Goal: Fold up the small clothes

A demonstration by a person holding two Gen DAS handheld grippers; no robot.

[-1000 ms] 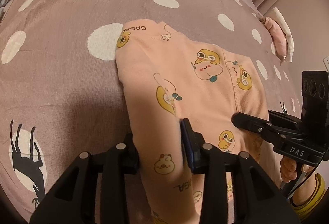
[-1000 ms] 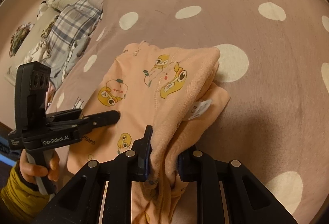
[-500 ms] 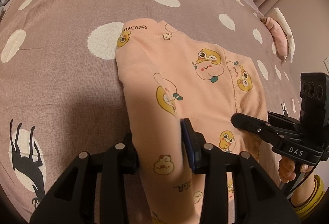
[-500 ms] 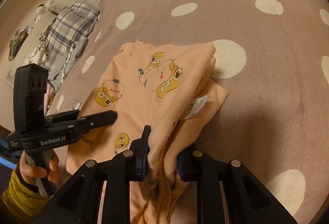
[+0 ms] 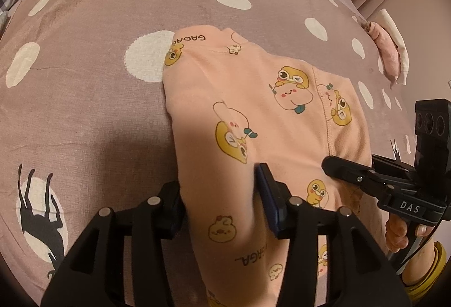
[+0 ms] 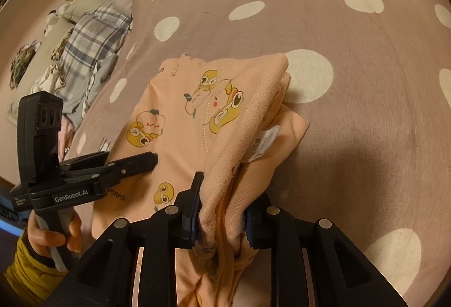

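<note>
- Between the fingers of the left gripper (image 5: 222,202) sits the near end of a peach garment (image 5: 253,115), a raised fold of the cloth pinched from both sides.
- Ahead of that gripper the garment lies flat on a mauve bedspread (image 5: 84,98) with white dots and black deer shapes; its far edge carries the printed word GAGA, and cartoon ducks and peaches cover the cloth.
- To the right of the left gripper, the right gripper (image 5: 338,166) reaches in over the garment's right edge, a hand (image 5: 400,230) with a yellow cuff on its handle.
- In the right wrist view, the right gripper (image 6: 222,208) clamps a thick bunch of layered peach cloth (image 6: 225,137), both fingers pressed into it.
- Just ahead and right of that grip, a white care label (image 6: 265,142) sticks out from between the layers.
- The folded edge ahead of the right gripper rises as a ridge, its far corner over a white dot on the bedspread (image 6: 366,81).
- To the left of the right gripper, the left gripper (image 6: 135,164) lies over the garment's left part, held by a hand (image 6: 53,236).
- Far off to the left, a plaid cloth (image 6: 90,33) lies at the bed's edge.
- Far ahead and right of the left gripper, a pink and white bundle (image 5: 390,53) rests on the bedspread.
</note>
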